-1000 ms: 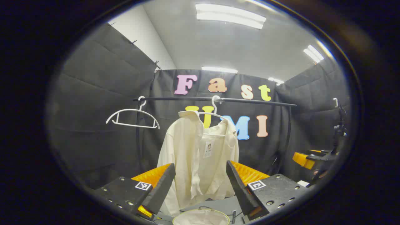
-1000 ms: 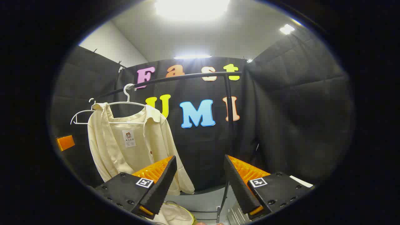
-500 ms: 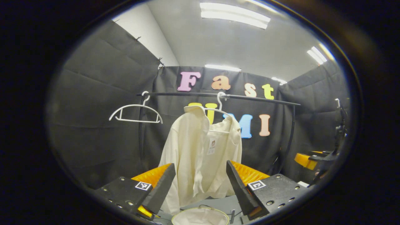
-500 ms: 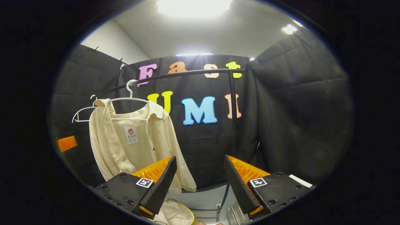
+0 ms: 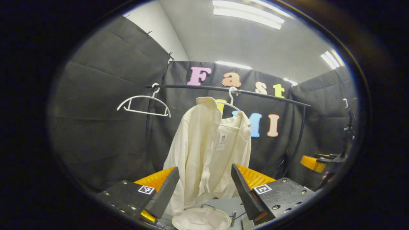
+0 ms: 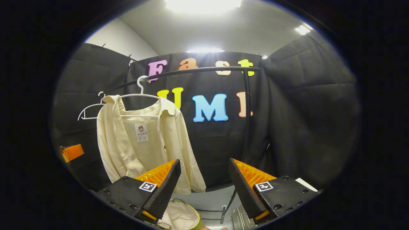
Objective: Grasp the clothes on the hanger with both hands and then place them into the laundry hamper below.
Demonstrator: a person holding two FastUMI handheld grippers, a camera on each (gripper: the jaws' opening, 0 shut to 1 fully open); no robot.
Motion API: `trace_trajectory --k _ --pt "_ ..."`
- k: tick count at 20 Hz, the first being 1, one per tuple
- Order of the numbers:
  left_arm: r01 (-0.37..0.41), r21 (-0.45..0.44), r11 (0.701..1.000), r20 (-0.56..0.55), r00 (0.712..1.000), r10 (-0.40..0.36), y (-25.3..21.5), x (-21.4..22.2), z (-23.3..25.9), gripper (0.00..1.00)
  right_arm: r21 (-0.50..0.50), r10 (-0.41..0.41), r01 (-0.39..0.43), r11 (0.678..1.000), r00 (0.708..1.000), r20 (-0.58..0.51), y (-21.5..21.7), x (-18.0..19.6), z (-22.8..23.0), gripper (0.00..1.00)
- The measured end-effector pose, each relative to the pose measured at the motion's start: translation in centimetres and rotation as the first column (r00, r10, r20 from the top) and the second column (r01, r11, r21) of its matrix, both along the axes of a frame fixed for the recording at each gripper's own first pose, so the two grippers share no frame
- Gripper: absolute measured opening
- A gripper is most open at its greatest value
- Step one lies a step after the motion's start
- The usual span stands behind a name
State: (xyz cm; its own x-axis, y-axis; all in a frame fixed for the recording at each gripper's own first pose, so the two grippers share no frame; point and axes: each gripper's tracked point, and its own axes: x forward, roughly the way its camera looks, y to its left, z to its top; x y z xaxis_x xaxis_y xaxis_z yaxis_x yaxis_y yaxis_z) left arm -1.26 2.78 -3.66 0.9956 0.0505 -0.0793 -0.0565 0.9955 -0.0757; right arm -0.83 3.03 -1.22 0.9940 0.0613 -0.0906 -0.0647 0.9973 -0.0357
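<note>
Up front in the left gripper view, your left gripper (image 5: 204, 188) sits at bottom centre w/ fingers spread apart, nothing between them but air. Going left to right: a bare white hanger (image 5: 143, 103) hangs at upper left on the black rail (image 5: 271, 95); next, at centre, the cream shirt (image 5: 207, 153) hangs on a second white hanger (image 5: 230, 97) hooked over the same rail, collar up, front open, small tag visible inside the neck. Shirt is well apart from your fingers, farther back. Directly under it, at bottom centre, the round rim of the laundry hamper (image 5: 201, 218) peeks up, pale liner inside. At far right edge your other gripper (image 5: 314, 161) shows, partly cut off.

Now the right gripper view. At far left edge a bit of the left gripper (image 6: 72, 151) shows. Next, left of centre, the shirt (image 6: 143, 140) hangs on its hanger (image 6: 140, 89), w/ the bare hanger (image 6: 89, 110) just behind it to the left. Rail (image 6: 198, 71) curves across the top toward its upright post right of centre. At bottom centre your right gripper (image 6: 204, 187) is also held wide, gripping nothing. Hamper (image 6: 182, 217) sits at bottom, just left of centre, below the shirt's hem.
</note>
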Motion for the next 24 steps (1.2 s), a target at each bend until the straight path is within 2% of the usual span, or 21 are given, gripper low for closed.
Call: trace_trajectory --k 7,8,10,12,13,14,15,18,23,24 --pt "-0.014 -0.003 1.0 -0.028 0.999 0.014 -0.8 2.3 -0.9 0.96 -0.009 0.02 -0.02 1.0 0.999 -0.029 0.2 1.5 -0.6 0.96" --pt "-0.023 -0.001 1.0 -0.03 0.999 0.023 -0.8 3.0 -0.8 0.95 -0.001 0.021 -0.021 1.0 0.999 -0.041 0.1 2.0 -1.0 0.92" --pt "-0.033 0.001 0.999 -0.031 0.999 0.033 -0.9 4.6 -0.4 0.94 0.024 0.027 -0.026 0.999 0.998 -0.048 0.3 3.5 -1.2 0.96" --pt "-0.055 0.015 0.998 -0.03 0.998 0.056 -0.9 6.8 0.4 0.95 0.036 0.035 -0.033 0.999 0.998 -0.048 0.4 5.3 -1.4 0.92" --pt "-0.067 0.024 0.997 -0.025 0.997 0.068 -0.9 7.9 0.9 0.94 0.04 0.04 -0.038 0.998 0.998 -0.047 0.4 6.2 -1.4 0.96" --pt "-0.075 0.033 0.997 -0.015 0.997 0.076 -1.2 9.0 1.5 0.94 0.046 0.045 -0.043 0.998 0.998 -0.041 0.4 7.1 -1.3 0.92" --pt "-0.081 0.042 0.996 -0.01 0.997 0.081 -1.4 10.0 1.8 0.94 0.053 0.048 -0.046 0.998 0.998 -0.035 0.4 8.0 -1.3 0.96" --pt "-0.097 0.082 0.992 0.001 0.995 0.097 -2.3 13.6 2.5 0.94 0.088 0.073 -0.069 0.994 0.996 -0.041 0.7 10.3 -1.5 0.96" --pt "-0.177 0.154 0.972 0.058 0.984 0.17 -2.6 19.7 4.6 0.95 0.08 0.137 -0.133 0.988 0.99 -0.04 1.3 13.4 -2.1 0.96" --pt "-0.197 0.157 0.968 0.067 0.98 0.188 -2.4 20.8 4.8 0.94 0.086 0.152 -0.148 0.985 0.987 -0.047 1.4 13.9 -2.3 0.93"
